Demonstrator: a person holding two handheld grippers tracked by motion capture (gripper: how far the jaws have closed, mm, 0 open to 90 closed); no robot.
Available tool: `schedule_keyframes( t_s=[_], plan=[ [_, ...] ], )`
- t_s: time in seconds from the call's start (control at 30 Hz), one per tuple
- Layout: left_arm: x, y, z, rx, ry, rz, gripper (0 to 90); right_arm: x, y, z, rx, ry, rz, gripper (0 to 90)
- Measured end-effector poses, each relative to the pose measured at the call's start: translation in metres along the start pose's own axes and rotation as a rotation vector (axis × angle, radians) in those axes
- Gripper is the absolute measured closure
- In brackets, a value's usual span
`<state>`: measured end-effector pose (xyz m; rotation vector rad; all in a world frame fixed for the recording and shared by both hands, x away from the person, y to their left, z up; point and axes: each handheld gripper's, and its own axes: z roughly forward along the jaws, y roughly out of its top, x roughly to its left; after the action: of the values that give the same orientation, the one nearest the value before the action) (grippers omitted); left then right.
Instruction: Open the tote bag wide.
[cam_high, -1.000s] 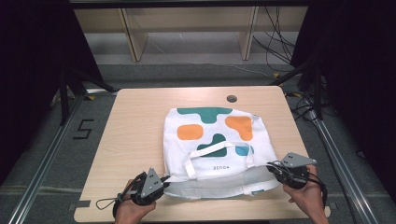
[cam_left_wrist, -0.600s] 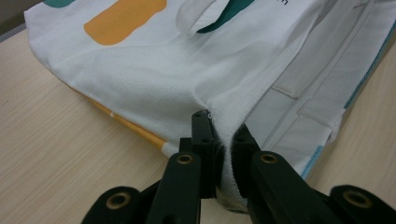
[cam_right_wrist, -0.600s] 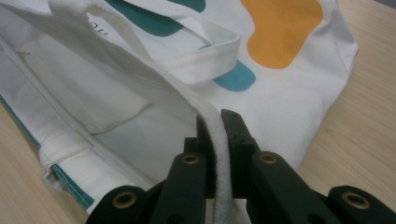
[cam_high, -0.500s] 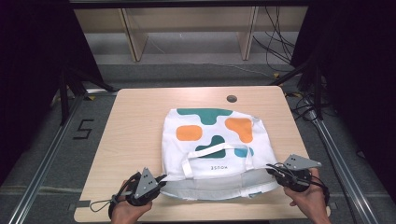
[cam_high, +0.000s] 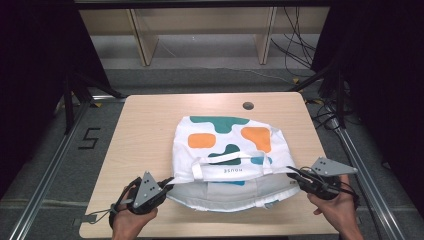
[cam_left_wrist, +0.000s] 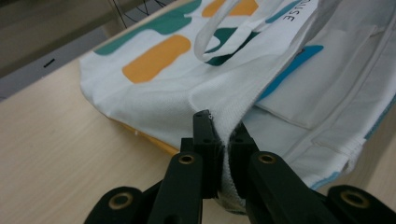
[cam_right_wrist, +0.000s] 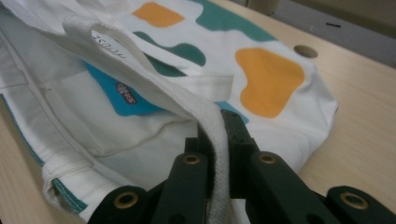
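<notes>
1. White cloth tote bag with green, orange and blue blotches (cam_high: 227, 150) lies flat on the pale wooden bench (cam_high: 145, 130), its open mouth turned toward the person, stretched between the two claws.
2. The left claw (cam_high: 167, 184) pinches the bag's upper mouth hem at the corner nearest it; in the left gripper view (cam_left_wrist: 223, 154) the jaws are pressed together on the folded white edge.
3. The right claw (cam_high: 295, 174) pinches the opposite corner of the same hem; in the right gripper view (cam_right_wrist: 220, 154) a thick white band of fabric runs down between the closed jaws.
4. Beyond both claws the printed top layer is lifted slightly off the grey-white inner lining (cam_high: 235, 192), which rests on the bench.
5. A white webbing handle (cam_high: 220, 162) lies on the printed panel, between the claws and just beyond them.
6. A round hole in the bench (cam_high: 248, 105) sits well beyond the bag, on the right claw's side.
</notes>
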<state>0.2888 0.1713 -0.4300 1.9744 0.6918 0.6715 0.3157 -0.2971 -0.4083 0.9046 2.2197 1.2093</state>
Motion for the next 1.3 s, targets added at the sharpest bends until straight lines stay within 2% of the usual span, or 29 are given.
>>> schedule_keyframes(
  t_s=[0.03,0.07,0.1,0.13,0.17,0.2,0.23,0.3,0.33,0.37,0.4,0.43,0.47,0.5,0.53,0.57,0.6,0.63,0.67,0.73,0.8,0.83,0.93,0.97,1.03,1.13,1.17,1.27,1.3],
  plan=[
    [0.002,0.005,-0.002,-0.023,-0.007,-0.027,85.8,-0.004,0.010,-0.005,-0.031,-0.007,-0.009,88.0],
    [0.004,0.011,-0.004,-0.041,-0.009,-0.031,85.8,-0.004,0.010,-0.005,-0.031,-0.007,-0.009,88.0],
    [0.007,0.017,-0.006,-0.052,-0.008,-0.021,85.8,-0.004,0.016,-0.009,-0.042,-0.008,0.001,88.0],
    [0.009,0.023,-0.007,-0.066,-0.001,-0.016,85.9,-0.007,0.021,-0.011,-0.072,-0.014,-0.009,88.0],
    [0.016,0.035,-0.010,-0.105,0.004,-0.027,86.0,-0.009,0.032,-0.017,-0.080,-0.014,-0.003,88.0],
    [0.016,0.035,-0.010,-0.105,0.004,-0.027,86.0,-0.009,0.032,-0.017,-0.080,-0.014,-0.003,88.0],
    [0.019,0.040,-0.012,-0.127,0.006,-0.025,86.0,-0.014,0.045,-0.021,-0.113,-0.029,-0.033,88.0],
    [0.023,0.052,-0.016,-0.156,0.023,-0.023,86.1,-0.014,0.051,-0.023,-0.127,-0.030,-0.020,88.1],
    [0.025,0.058,-0.018,-0.173,0.028,-0.022,86.1,-0.017,0.058,-0.026,-0.136,-0.034,-0.046,88.1],
    [0.027,0.064,-0.021,-0.196,0.037,-0.020,86.1,-0.015,0.064,-0.030,-0.132,-0.023,-0.007,88.1],
    [0.029,0.071,-0.025,-0.212,0.042,-0.013,86.2,-0.019,0.071,-0.033,-0.157,-0.037,-0.047,88.1],
    [0.032,0.084,-0.031,-0.259,0.040,0.006,86.4,-0.022,0.084,-0.039,-0.177,-0.043,-0.075,88.1],
    [0.032,0.084,-0.031,-0.259,0.040,0.006,86.4,-0.022,0.084,-0.039,-0.177,-0.043,-0.075,88.1],
    [0.035,0.096,-0.038,-0.295,0.029,-0.002,86.5,-0.022,0.096,-0.047,-0.194,-0.048,-0.087,88.2],
    [0.035,0.096,-0.038,-0.295,0.029,-0.002,86.5,-0.022,0.096,-0.047,-0.194,-0.048,-0.087,88.2],
    [0.037,0.101,-0.042,-0.319,0.015,-0.009,86.5,-0.023,0.102,-0.051,-0.209,-0.055,-0.097,88.2],
    [0.040,0.111,-0.047,-0.354,0.012,-0.017,86.6,-0.025,0.111,-0.059,-0.220,-0.043,-0.100,88.3],
    [0.040,0.111,-0.047,-0.354,0.012,-0.017,86.6,-0.026,0.116,-0.062,-0.238,-0.038,-0.103,88.3],
    [0.041,0.115,-0.050,-0.373,0.017,-0.025,86.6,-0.026,0.116,-0.062,-0.238,-0.038,-0.103,88.3],
    [0.044,0.125,-0.052,-0.417,-0.001,-0.037,86.8,-0.027,0.123,-0.068,-0.250,-0.042,-0.103,88.3],
    [0.047,0.133,-0.055,-0.431,-0.003,-0.028,86.8,-0.030,0.130,-0.072,-0.268,-0.036,-0.096,88.3],
    [0.051,0.140,-0.055,-0.426,-0.006,-0.049,86.8,-0.035,0.136,-0.072,-0.280,-0.018,-0.083,88.3],
    [0.057,0.142,-0.048,-0.421,-0.006,-0.053,86.8,-0.039,0.141,-0.070,-0.270,-0.033,-0.079,88.3],
    [0.060,0.140,-0.044,-0.415,0.000,-0.062,86.7,-0.042,0.143,-0.067,-0.262,-0.042,-0.082,88.3],
    [0.069,0.132,-0.030,-0.409,-0.016,-0.111,86.5,-0.049,0.140,-0.054,-0.255,-0.032,-0.057,88.3],
    [0.071,0.126,-0.023,-0.393,-0.008,-0.117,86.4,-0.051,0.137,-0.047,-0.236,-0.040,-0.060,88.3],
    [0.072,0.122,-0.017,-0.381,-0.007,-0.105,86.3,-0.053,0.134,-0.041,-0.220,-0.054,-0.057,88.3],
    [0.072,0.118,-0.014,-0.374,-0.015,-0.105,86.0,-0.055,0.131,-0.036,-0.221,-0.059,-0.049,88.3],
    [0.070,0.114,-0.011,-0.368,-0.014,-0.097,86.0,-0.055,0.127,-0.033,-0.206,-0.057,-0.048,88.3]
  ],
)
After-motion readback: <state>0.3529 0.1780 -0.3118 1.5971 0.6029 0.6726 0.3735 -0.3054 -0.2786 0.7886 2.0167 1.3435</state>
